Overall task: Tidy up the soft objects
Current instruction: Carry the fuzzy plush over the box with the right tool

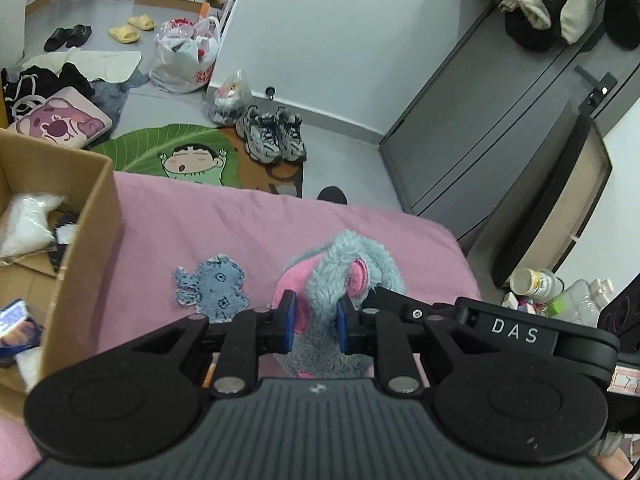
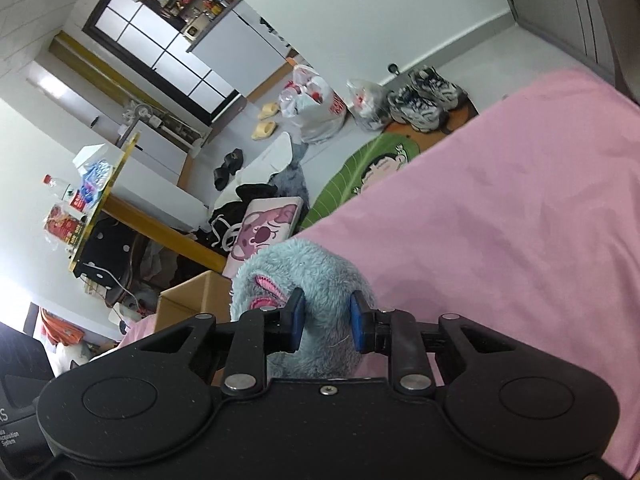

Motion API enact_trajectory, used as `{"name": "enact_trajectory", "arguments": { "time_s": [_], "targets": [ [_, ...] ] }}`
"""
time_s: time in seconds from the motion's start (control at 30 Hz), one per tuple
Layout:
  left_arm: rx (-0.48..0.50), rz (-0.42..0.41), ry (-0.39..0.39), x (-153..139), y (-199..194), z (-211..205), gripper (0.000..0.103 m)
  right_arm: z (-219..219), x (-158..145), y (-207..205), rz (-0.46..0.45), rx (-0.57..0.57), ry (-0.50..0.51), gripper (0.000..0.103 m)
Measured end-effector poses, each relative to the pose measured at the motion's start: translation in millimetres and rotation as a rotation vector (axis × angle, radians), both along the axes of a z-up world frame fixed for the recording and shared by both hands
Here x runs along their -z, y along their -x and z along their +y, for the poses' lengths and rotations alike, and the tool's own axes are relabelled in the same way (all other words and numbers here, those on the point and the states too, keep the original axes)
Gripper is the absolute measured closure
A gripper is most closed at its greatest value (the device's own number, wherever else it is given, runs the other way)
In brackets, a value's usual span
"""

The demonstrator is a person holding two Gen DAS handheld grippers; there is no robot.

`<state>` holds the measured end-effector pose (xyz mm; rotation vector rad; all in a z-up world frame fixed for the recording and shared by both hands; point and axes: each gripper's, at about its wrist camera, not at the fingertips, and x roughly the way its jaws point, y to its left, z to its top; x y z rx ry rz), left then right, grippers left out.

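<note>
- Left wrist view: close over the pink bed (image 1: 200, 220), level, facing the floor and grey door (image 1: 500, 120).
- Right wrist view: equally close, rolled sideways, bed (image 2: 520, 240) at frame right.
- Both share the sneakers (image 1: 272, 134) (image 2: 424, 98) and leaf rug (image 1: 160, 148) (image 2: 360, 164).

Plush toy (image 1: 340, 264) on bed (image 1: 200, 220); box (image 1: 80, 216) to its left.

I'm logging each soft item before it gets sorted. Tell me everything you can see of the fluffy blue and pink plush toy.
The fluffy blue and pink plush toy has shaggy pale-blue fur, a pink patch on one side and a pink-lined ear. It sits bunched up on the pink bedsheet, beside a flat blue denim patch. The left tool has its blue pads pressed into the fur, and the right tool is likewise closed on it from another side. Its face is not readable.
</note>
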<state>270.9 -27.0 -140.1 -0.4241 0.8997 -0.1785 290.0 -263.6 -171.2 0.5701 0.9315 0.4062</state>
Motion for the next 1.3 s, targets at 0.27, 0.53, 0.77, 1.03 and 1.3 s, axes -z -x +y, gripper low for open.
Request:
{"name": "enact_trajectory", "arguments": {
  "time_s": [0.27,0.53,0.77,1.03,1.3],
  "targets": [
    [-0.015,-0.052,0.010,-24,19,27,0.084,29,-27,11,-0.055,-0.010,0.025,0.080],
    [-0.016,-0.083,0.027,-34,32,56,0.084,58,-42,22,-0.084,-0.010,0.059,0.080],
    [-0.017,-0.107,0.050,-42,43,81,0.084,83,-56,32,-0.112,-0.014,0.087,0.080],
    [-0.046,-0.136,0.072,-46,53,120,0.084,121,-65,39,-0.146,-0.040,0.114,0.080],
    [-0.103,-0.140,0.088,-39,60,166,0.084,165,-60,41,-0.151,-0.083,0.122,0.080]
  ]
}}
